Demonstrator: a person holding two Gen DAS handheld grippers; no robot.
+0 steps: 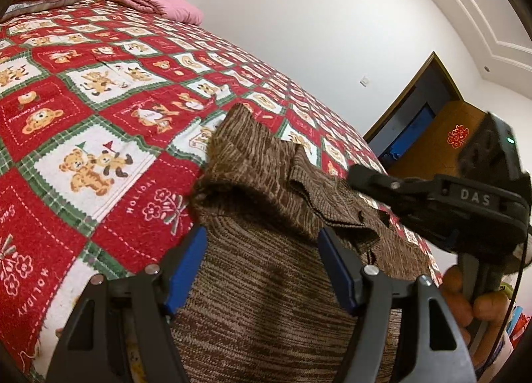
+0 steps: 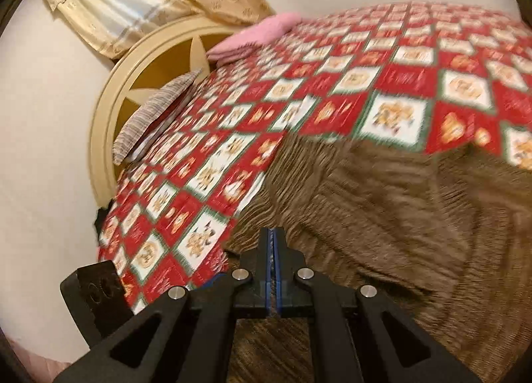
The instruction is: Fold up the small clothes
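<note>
A brown knit garment [image 1: 266, 300] lies rumpled on the bed near its front edge, with one flap folded over its upper part [image 1: 309, 203]. My left gripper [image 1: 262, 238] hovers open just above it, the blue pads [image 1: 186, 270] standing wide apart with the knit showing between them. My right gripper [image 1: 354, 177] comes in from the right in a person's hand, its tip over the folded flap. In the blurred right wrist view the right gripper [image 2: 273, 236] is shut, pads together with nothing visible between them, over the brown garment [image 2: 382, 216].
The bed wears a red, white and green bear-print cover [image 1: 99, 117]. A pink folded blanket [image 1: 156, 0] and a striped pillow [image 2: 156, 110] lie by the round headboard [image 2: 109, 107]. An open wooden door [image 1: 442, 137] stands past the bed on the right.
</note>
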